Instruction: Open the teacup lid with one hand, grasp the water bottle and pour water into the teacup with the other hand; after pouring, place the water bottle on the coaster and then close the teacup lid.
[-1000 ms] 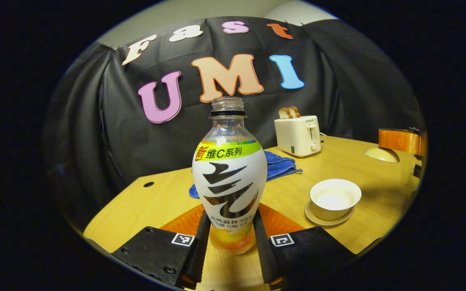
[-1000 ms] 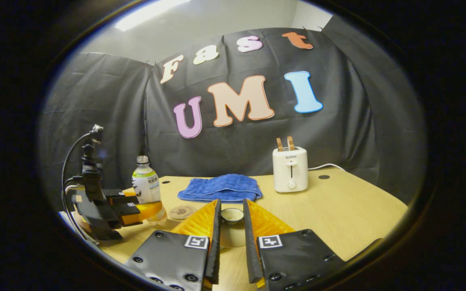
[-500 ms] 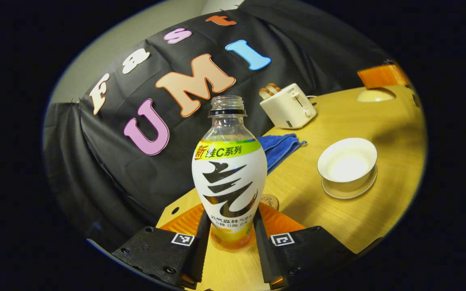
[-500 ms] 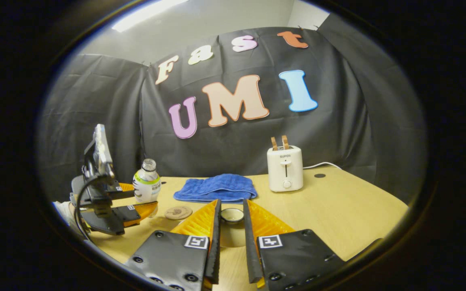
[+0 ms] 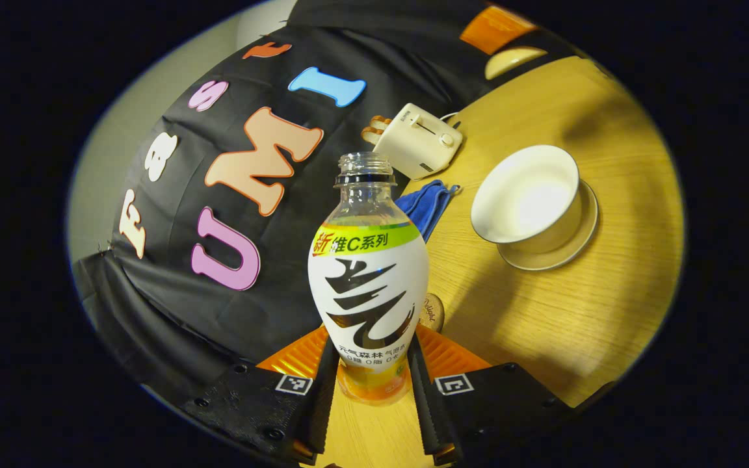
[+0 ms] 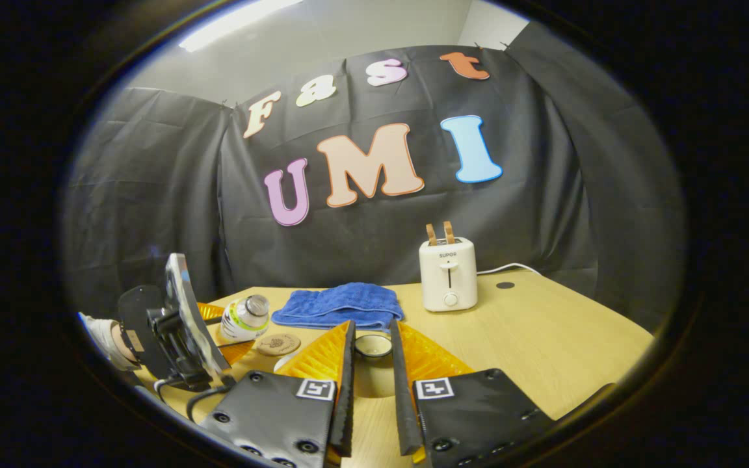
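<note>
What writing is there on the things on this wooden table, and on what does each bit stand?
Clear plastic water bottle with a white wrap: a printed label with large characters under a green band; being a label, it is not quoted.
White two-slot toaster: one short brand mark on its front, likewise not quoted.
Round brown coaster: cursive script, too small to read.

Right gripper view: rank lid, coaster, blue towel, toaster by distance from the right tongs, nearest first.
1. Lid: held between the right tongs.
2. Coaster: left of the fingers, near the tilted bottle.
3. Blue towel: behind, centre-left.
4. Toaster: farthest, back right by the wall.
</note>
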A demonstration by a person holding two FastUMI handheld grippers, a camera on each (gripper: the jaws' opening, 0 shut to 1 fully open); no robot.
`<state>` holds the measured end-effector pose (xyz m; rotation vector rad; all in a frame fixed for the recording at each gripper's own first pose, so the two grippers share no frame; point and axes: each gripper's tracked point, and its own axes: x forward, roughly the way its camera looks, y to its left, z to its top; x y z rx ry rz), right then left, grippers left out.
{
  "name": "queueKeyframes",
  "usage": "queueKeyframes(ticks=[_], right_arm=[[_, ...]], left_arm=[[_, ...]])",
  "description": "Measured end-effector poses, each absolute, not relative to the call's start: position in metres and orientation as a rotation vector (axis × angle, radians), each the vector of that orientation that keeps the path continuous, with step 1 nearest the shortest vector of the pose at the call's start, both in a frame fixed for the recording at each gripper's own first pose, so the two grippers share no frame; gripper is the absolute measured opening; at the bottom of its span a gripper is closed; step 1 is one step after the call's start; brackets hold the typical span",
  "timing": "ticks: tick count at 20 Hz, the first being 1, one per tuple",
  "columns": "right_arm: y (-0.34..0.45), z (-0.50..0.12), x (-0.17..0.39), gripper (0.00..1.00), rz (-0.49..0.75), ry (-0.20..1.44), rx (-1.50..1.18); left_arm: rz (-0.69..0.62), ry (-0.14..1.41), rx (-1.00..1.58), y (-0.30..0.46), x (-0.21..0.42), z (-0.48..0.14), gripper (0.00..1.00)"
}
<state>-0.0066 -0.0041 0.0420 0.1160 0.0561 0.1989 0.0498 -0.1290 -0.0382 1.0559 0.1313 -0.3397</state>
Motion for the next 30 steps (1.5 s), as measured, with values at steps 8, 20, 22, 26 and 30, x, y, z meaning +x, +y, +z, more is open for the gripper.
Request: queueKeyframes(ticks=[8, 20, 22, 26, 30], right_arm=[[-0.006, 0.041, -0.006, 0.29, 0.183, 0.056, 0.081], [-0.008, 0.041, -0.006, 0.29, 0.178, 0.057, 0.075], [-0.007, 0.041, -0.006, 0.29, 0.18, 0.056, 0.078], [-0.008, 0.041, -0.006, 0.3, 0.183, 0.056, 0.08], [-0.008, 0.039, -0.006, 0.3, 0.185, 0.06, 0.083]], left_arm=[[-0.328, 0.089, 1.293, -0.13, 0.049, -0.037, 0.53], [-0.358, 0.054, 1.617, -0.133, 0.052, -0.026, 0.53], [-0.362, 0.06, 1.655, -0.133, 0.054, -0.026, 0.53], [-0.361, 0.072, 1.741, -0.131, 0.056, -0.022, 0.53], [-0.358, 0.088, 1.807, -0.128, 0.058, -0.02, 0.53]])
